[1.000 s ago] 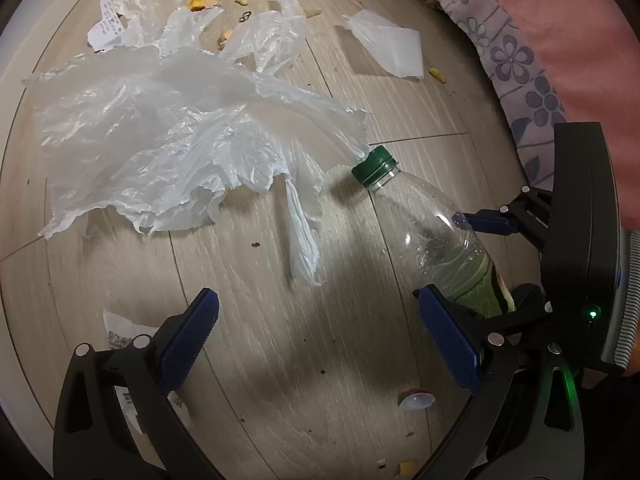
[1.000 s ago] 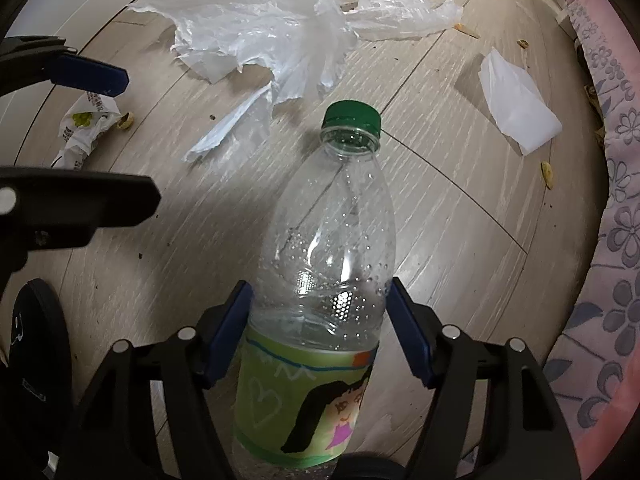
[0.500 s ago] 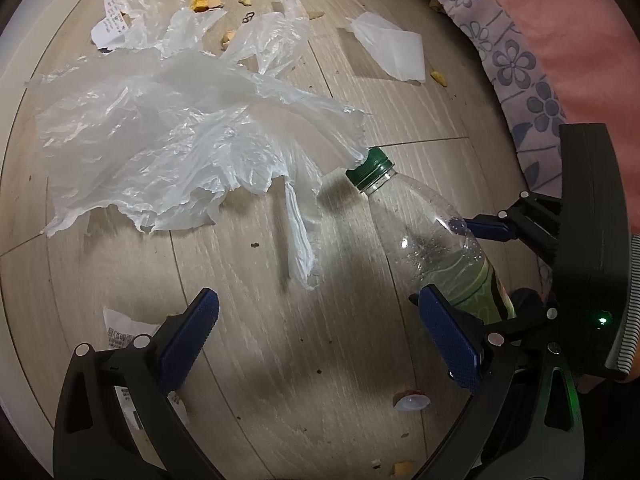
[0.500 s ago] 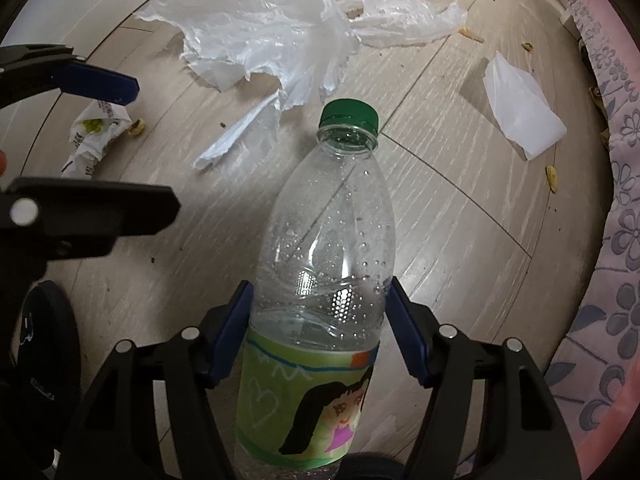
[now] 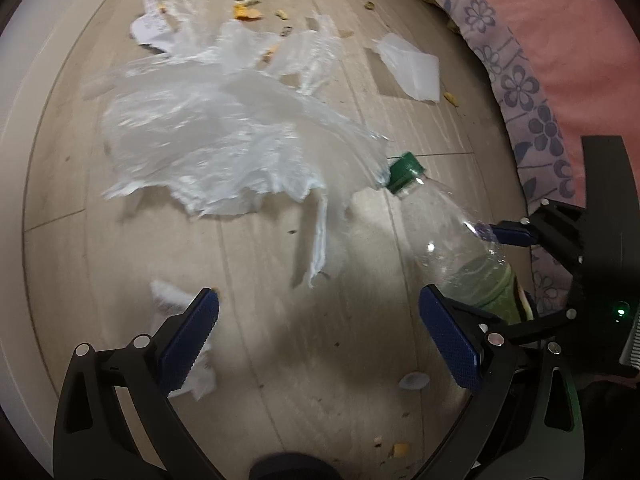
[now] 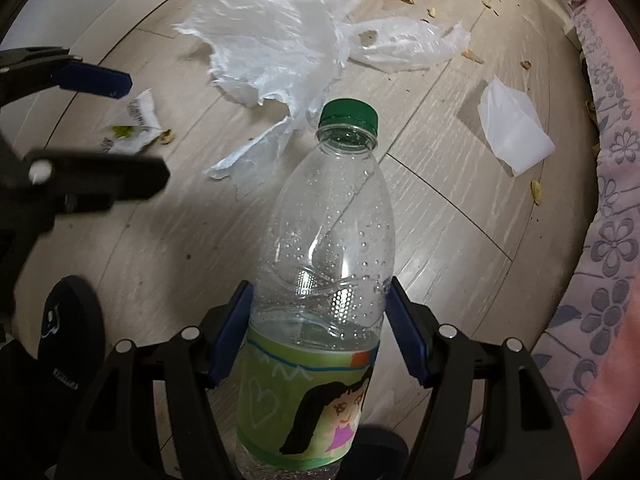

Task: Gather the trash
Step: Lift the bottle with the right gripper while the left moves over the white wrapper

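Pale wood-look floor [image 5: 120, 260] with trash scattered all over it. Going left to right: a crumpled paper wrapper [image 5: 176, 308] lies low on the left, partly behind one finger of the left gripper [image 5: 320, 340], whose blue pads are spread wide with nothing between them. Past that, a big crinkled clear plastic bag [image 5: 224, 136] is spread across the middle of the floor, with orange crumbs and a printed receipt [image 5: 152, 28] beyond it. Next comes the clear plastic bottle [image 6: 332, 240], green cap on, cartoon label round its lower half, clamped at the body between the pads of the right gripper [image 6: 320, 332], cap end pointing away over the floor. A folded white tissue [image 6: 512, 128] lies further right, and a floral-edged pink blanket [image 6: 612, 240] runs along the right edge.
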